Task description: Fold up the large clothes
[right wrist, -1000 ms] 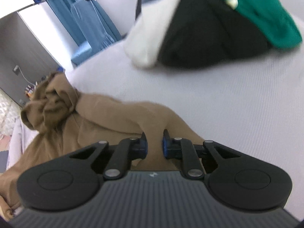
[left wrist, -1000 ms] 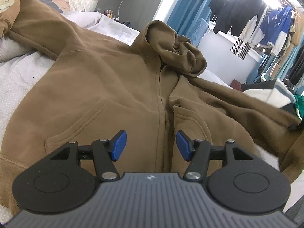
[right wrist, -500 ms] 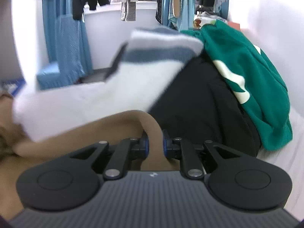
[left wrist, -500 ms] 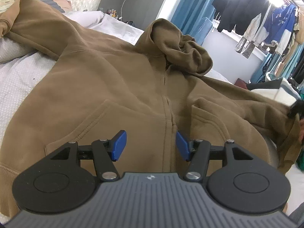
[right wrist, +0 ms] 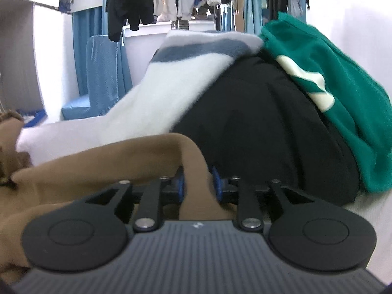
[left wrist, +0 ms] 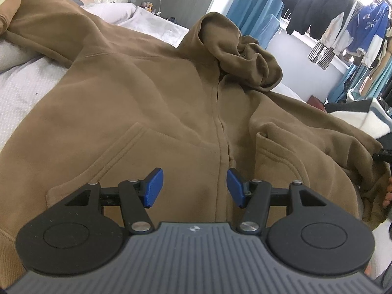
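Brown hoodie [left wrist: 147,98] lies front-up on white bed [left wrist: 22,85], zip just ahead of left gripper [left wrist: 194,187], whose jaws stand apart w/ nothing between. Right gripper [right wrist: 198,183]: jaws have just been opening, sleeve [right wrist: 122,159] btwn the pads; can't tell if they press. Ahead of it, a pile: white blanket [right wrist: 171,85], black garment [right wrist: 269,127], green top [right wrist: 330,73]. No readable writing. Clothes rail [left wrist: 330,19] and blue curtains [left wrist: 250,7] beyond.

White bed [left wrist: 22,90] under spread brown hoodie [left wrist: 137,103], heaped clothes [right wrist: 269,112]
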`<state>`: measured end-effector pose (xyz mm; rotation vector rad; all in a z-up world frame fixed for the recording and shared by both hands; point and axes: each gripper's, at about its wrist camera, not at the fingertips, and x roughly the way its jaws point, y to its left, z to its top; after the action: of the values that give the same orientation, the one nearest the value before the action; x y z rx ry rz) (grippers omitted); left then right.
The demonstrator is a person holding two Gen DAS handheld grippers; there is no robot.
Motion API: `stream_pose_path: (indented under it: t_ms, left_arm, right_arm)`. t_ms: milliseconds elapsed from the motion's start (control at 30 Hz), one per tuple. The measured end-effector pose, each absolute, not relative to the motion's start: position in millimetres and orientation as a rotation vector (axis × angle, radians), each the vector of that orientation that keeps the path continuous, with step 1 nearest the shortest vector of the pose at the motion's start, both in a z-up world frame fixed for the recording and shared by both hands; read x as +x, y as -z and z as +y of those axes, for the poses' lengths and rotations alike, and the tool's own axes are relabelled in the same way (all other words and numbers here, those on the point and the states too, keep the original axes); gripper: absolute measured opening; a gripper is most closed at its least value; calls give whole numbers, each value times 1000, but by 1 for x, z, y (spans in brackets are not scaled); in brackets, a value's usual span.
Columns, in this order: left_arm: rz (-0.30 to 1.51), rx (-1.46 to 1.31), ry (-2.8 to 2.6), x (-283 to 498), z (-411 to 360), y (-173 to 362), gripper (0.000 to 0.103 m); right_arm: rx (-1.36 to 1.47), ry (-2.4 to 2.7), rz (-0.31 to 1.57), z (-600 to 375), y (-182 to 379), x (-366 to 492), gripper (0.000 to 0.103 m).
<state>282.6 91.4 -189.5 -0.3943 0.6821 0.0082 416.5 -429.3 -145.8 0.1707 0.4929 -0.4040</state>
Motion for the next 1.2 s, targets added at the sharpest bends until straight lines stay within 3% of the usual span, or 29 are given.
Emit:
stream_pose_path:
  t_ms: [33,100,333,500,567,600,633,667,700,833,1033,1200]
  left_arm:
    - [679,-393,-8,281,90,188,63]
    - [670,-388,-5,279,89,186,63]
    - [635,-351,-3,270,83,182,63]
    - [626,-360,-24,265,84,181,63]
    - [623,-357,-32,262,85,180,63]
    - [623,-354,-37,260,85,180,63]
    - [623,-353,-42,257,86,180,63]
    - [624,-355,-45,255,86,180,63]
    - [626,-356,-48,252,87,180,63]
    - [609,-356,-59,240,89,175,63]
    - [608,-356,-67,240,90,174,63]
    - [609,-366,-72,239,92,173,63]
  right_arm:
    - [180,379,498,-429,143,408,58]
    - [206,331,486,-432,136,384,75]
    - [314,199,609,-459,129,326,78]
    - [422,67,829,-449,168,317,78]
    - [404,99,895,-441,185,320,75]
    - [403,115,908,-438,191,319,70]
    - [422,108,902,-435,194,318,55]
    - [416,120,884,-431,190,315,53]
    - [387,123,852,-428,183,312,39]
    - [247,144,732,-421,126,289,24]
    - [296,89,503,-462,14,235,22]
    - [334,105,399,-498,-46,211,21]
